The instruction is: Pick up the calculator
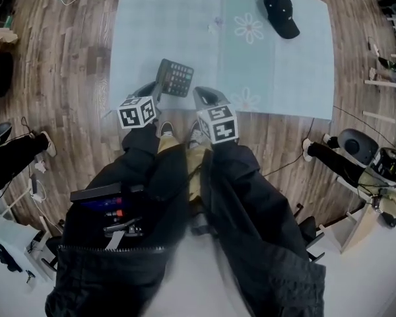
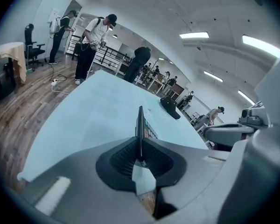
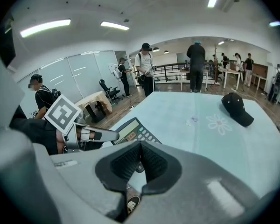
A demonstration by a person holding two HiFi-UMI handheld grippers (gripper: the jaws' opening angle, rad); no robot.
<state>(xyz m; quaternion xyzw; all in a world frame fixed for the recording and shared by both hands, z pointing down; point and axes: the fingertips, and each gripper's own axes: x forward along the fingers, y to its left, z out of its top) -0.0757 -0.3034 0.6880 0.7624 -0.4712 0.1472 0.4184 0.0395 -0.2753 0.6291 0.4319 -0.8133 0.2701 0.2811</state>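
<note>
my left gripper [image 2: 140, 157] pinches the dark flat plastic calculator [image 2: 141, 122] by its near end, its long axis running away from me over the pale blue tablecloth [image 1: 185, 18]. my right gripper [image 3: 139, 158], pressed together and empty, sits just to its right.

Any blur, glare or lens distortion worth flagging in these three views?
Head view: the clothing at the bottom is smeared, the calculator and table are sharp, floorboards bow. Left gripper view: dark fisheye corners, ceiling lights blown out. Right gripper view: same vignette, calculator crisp.
</note>
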